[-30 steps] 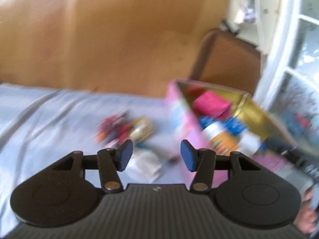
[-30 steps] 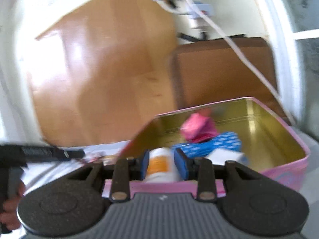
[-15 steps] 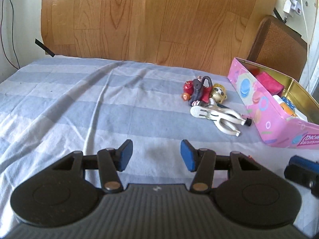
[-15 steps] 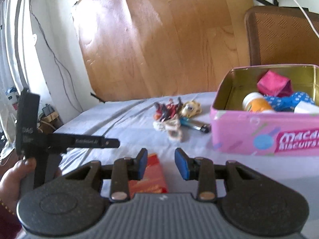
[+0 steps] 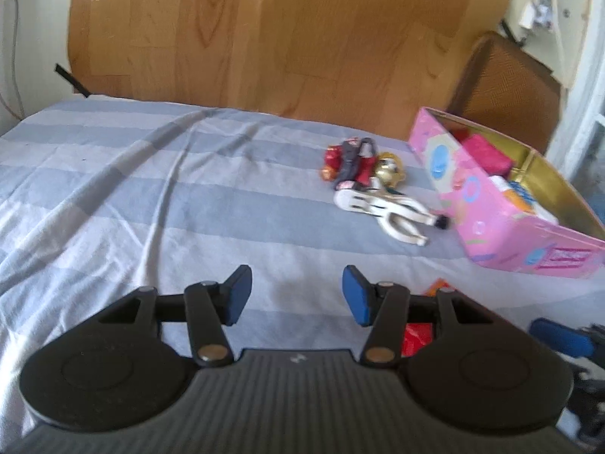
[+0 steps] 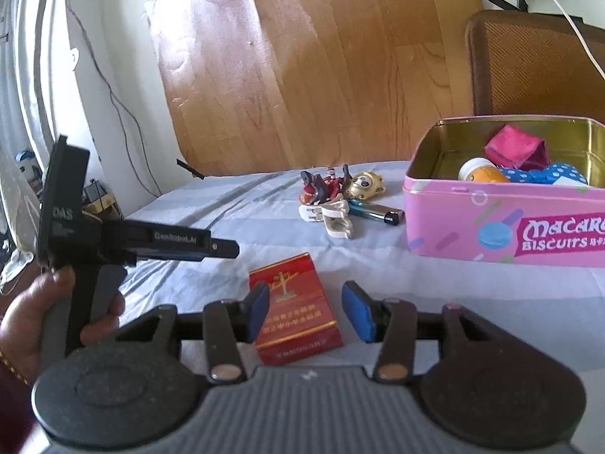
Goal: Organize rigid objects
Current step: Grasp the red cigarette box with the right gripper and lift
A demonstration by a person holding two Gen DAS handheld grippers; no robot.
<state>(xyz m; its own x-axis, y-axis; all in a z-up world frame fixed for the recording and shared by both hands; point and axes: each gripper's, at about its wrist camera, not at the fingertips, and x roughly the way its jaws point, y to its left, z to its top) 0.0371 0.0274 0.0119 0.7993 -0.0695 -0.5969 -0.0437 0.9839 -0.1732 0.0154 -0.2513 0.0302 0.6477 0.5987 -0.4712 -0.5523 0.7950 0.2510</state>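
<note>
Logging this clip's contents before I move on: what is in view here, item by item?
tin: one, pink, gold inside, open, on the right of the bed
bottle: one, orange with white cap, in the tin
pouch: one, magenta, in the tin
dotted item: one, blue with white dots, in the tin
red box: one, flat on the sheet, between the right fingers, untouched
trinkets: small pile, red and gold, left of the tin
clip: one, white, by the pile
lighter: one, blue and black, by the pile
sheet: striped grey-blue
chair: one, brown, behind the tin
left gripper: open, empty
right gripper: opening
</note>
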